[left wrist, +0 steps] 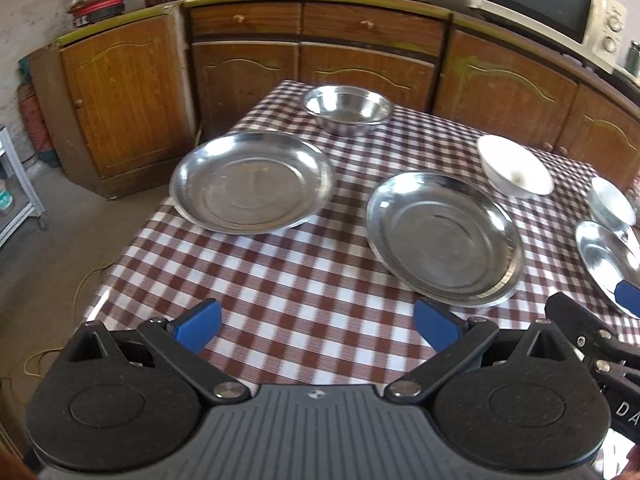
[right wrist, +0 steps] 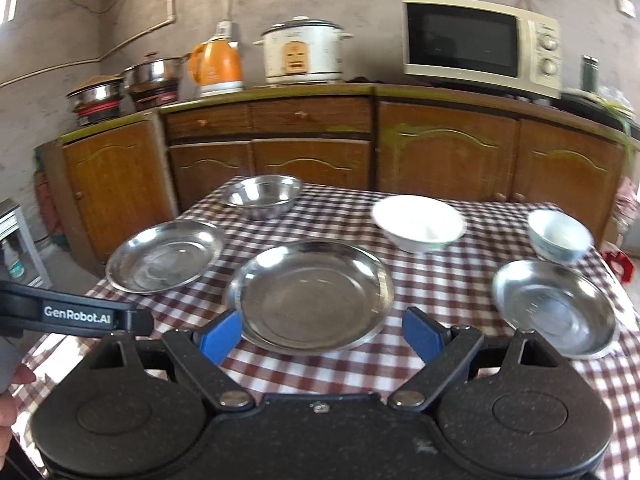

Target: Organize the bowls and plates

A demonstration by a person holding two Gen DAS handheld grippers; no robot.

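Along the far wall a run of brown wooden cabinets (right wrist: pixel 312 148) is standing, carrying a cream microwave (right wrist: pixel 482 42), a white rice cooker (right wrist: pixel 304 54), an orange kettle (right wrist: pixel 216 66) and two steel pots (right wrist: pixel 124 88); nearer the cameras the table (left wrist: pixel 304 280) is lying under a brown-and-white checked cloth, bearing all the dishes; both grippers are hovering over its near edge, touching nothing

Left steel plate (left wrist: pixel 250 182) is sitting at the table's left side; middle steel plate (left wrist: pixel 444 238) is sitting apart from it to the right, near the centre; a smaller steel plate (right wrist: pixel 554 308) is resting at the right side; steel bowl (left wrist: pixel 347 109) is standing at the far edge, just behind the left plate; larger white bowl (left wrist: pixel 515 171) is standing behind the middle plate; smaller white bowl (right wrist: pixel 559 235) is standing just behind the small steel plate; all are upright and unstacked, each apart from the rest

Left gripper (left wrist: pixel 316 324) is showing its blue pads spread wide with nothing between them; right gripper (right wrist: pixel 320 332) is likewise spread wide and empty, its pads flanking the near rim of the middle plate in view, not gripping it; a fingertip (right wrist: pixel 22 376) is showing at the lower left of the right wrist view
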